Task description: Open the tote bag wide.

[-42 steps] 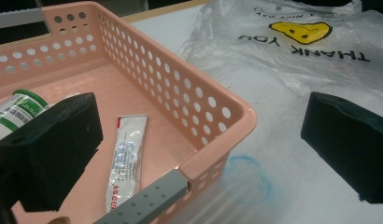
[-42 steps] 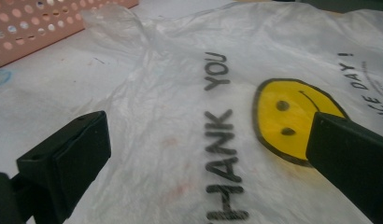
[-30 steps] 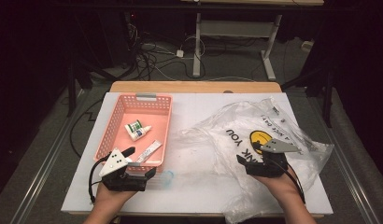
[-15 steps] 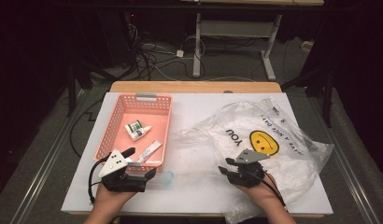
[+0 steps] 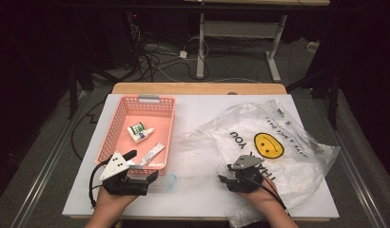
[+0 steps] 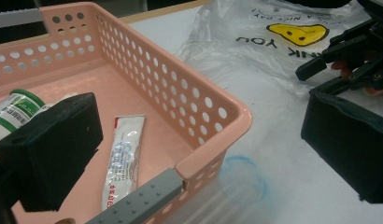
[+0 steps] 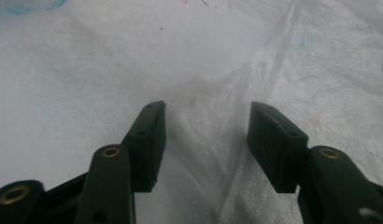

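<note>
The crumpled clear plastic bag (image 5: pixel 274 152), printed with a yellow unhappy face and black lettering, lies spread over the right half of the white desk (image 5: pixel 202 107), its loose near edge reaching toward the middle. The right gripper (image 5: pixel 231 183) is at that near edge, low over the film. In the right gripper view a raised fold of the bag (image 7: pixel 213 140) stands between the two black jaws; the jaws have just been closing and then eased slightly wider, and they stand apart with the pads not pressing on the plastic.

The left gripper (image 5: pixel 145 166) rests at the near end of the pink perforated plastic basket (image 5: pixel 164 102), which sits on the left half of the desk, apart from the bag. Its jaws are spread wide and straddle the basket's near corner: in the left gripper view one jaw is inside the basket (image 6: pixel 217 109) and the other outside over the desk, neither clamping the wall.

Inside the basket lie a small white bottle with a green label (image 5: pixel 139 131) and a flat white tube (image 5: pixel 151 153). A faint blue ring mark (image 6: pixel 241 175) shows on the desk just beside the basket's corner.
</note>
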A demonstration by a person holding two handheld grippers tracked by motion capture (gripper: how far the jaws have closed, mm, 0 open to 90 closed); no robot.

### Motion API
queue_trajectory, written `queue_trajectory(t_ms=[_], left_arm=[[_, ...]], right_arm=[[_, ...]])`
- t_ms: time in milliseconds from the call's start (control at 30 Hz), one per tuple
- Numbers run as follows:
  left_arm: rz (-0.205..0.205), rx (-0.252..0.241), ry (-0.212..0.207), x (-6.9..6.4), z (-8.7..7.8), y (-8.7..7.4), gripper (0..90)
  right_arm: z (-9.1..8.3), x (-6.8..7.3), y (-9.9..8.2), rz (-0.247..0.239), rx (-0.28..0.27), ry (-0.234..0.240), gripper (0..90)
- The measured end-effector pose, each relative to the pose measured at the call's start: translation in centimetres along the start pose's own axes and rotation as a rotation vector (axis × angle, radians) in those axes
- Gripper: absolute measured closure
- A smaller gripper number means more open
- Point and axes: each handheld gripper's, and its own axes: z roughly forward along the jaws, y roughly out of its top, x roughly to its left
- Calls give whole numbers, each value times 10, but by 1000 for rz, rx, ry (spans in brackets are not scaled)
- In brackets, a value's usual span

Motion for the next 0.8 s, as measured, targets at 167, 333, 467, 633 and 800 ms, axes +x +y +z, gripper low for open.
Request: queue_trajectory(t_ms=[167, 333, 467, 633, 800], left_arm=[[5, 3, -2, -1, 0, 0, 0], [4, 3, -1, -1, 0, 0, 0], [6, 6, -3, -2, 0, 0, 0], [7, 6, -2, -1, 0, 0, 0], [8, 7, -1, -2, 0, 0, 0]], right_arm=[[-2, -5, -1, 32, -11, 4, 573], [-7, -8, -1, 49, -39, -5, 615], [-12, -9, 0, 56, -75, -17, 634], [-17, -11, 1, 62, -94, -27, 632], [-21, -13, 1, 70, -102, -33, 624]])
